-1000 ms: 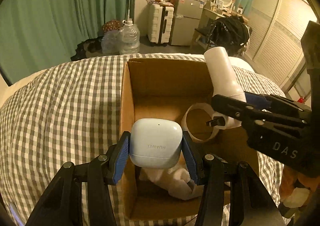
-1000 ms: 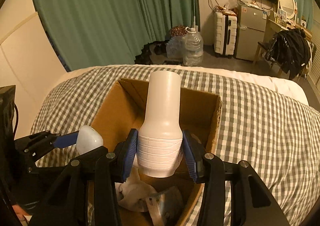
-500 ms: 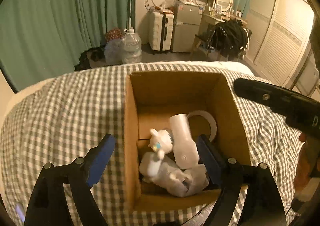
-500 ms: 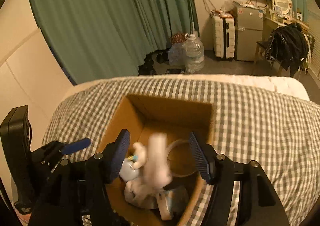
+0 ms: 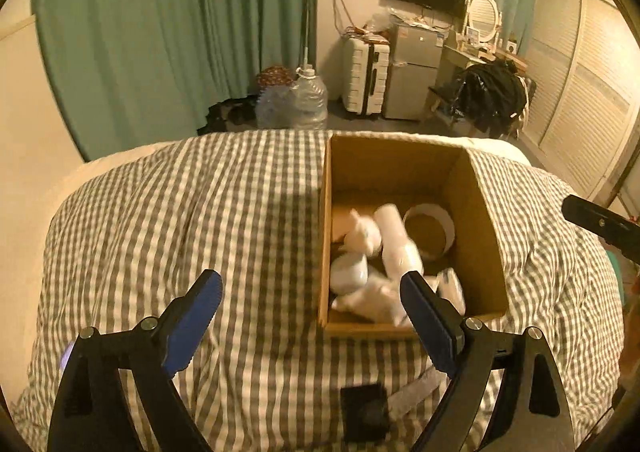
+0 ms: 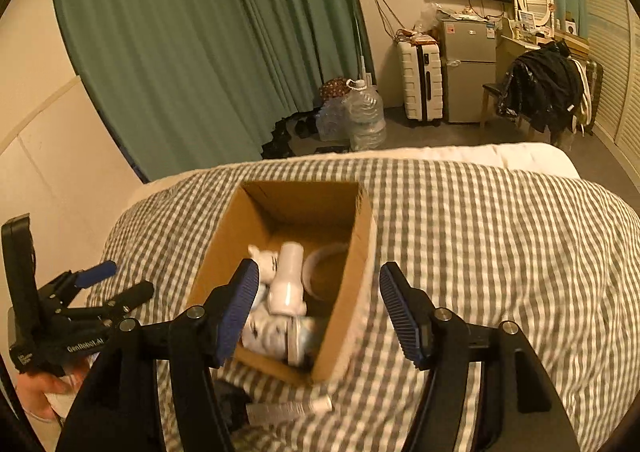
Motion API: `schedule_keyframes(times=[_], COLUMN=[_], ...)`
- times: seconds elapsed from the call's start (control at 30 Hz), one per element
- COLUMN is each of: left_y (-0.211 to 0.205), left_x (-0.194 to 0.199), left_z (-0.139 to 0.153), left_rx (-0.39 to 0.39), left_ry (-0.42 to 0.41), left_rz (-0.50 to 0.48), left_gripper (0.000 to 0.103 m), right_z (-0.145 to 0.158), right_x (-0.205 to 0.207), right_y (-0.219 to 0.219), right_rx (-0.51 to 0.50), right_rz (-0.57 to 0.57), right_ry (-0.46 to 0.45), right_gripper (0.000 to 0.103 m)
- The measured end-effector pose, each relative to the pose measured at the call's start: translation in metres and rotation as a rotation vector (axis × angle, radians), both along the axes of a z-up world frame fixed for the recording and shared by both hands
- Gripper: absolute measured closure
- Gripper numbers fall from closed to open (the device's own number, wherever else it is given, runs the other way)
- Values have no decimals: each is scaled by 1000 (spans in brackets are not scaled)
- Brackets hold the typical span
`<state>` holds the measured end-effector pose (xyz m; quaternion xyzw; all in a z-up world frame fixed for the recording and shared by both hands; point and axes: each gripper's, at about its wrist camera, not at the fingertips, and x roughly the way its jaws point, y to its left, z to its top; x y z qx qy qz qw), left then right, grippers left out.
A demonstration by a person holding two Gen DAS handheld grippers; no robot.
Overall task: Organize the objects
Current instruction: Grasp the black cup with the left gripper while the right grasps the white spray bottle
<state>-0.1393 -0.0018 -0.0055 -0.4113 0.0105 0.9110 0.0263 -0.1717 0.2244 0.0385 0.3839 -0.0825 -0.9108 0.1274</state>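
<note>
Holding both tools above the checked bedcover (image 5: 240, 212), you have the left gripper (image 5: 312, 316) spread wide with nothing between its blue pads; its near-side finger hangs over the bedcover and the other over the near right part of the cardboard box (image 5: 476, 220). Your right gripper (image 6: 316, 308) is likewise spread wide and empty, its fingers straddling the near end of the box. The box stands open-topped on the bedcover. Inside it, the white bottle (image 5: 398, 244) lies on its side near the middle, the earbud case (image 5: 348, 272) rests just beside it toward the left wall, a small white figure (image 5: 362, 234) sits beyond the case, and the tape roll (image 5: 430, 228) lies flat toward the far right corner. Crumpled white items (image 5: 372, 302) fill the near end; blur hides their detail. Outside the box, on the bedcover near you, a small black object (image 5: 366, 408) lies next to a pale tube (image 6: 288, 410)
</note>
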Motion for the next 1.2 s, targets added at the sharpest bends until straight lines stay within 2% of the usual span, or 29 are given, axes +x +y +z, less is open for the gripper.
schedule_keyframes(times=[0.17,0.43,0.63,0.87,0.9,1.0,1.07,1.2], left_y=[1,15,25,39,40,39,37,33], left_x=[26,51,51,45,45,41,39,43], left_z=[-29,-85,-109,-143,-147,-158,-164,-164], left_rx=[-21,-10,19,29,34,80,116,153], left_ry=[-34,-129,-184,-284,-296,-343,-368,-357], left_rz=[28,15,-20,-70,-76,-101,-116,-117], left_gripper=[10,10,10,10,12,30,53,54], right_z=[-20,-76,-112,-136,-139,-149,-156,-168], right_x=[31,69,76,66,65,61,58,55], right_y=[0,-15,-18,-24,-24,-27,-29,-36], right_rx=[29,69,88,106,107,110,112,110], right_rz=[-5,22,31,31,31,38,42,54], right_ry=[-41,-143,-217,-266,-272,-294,-310,-343], right_gripper=[40,40,40,40,40,40,40,40])
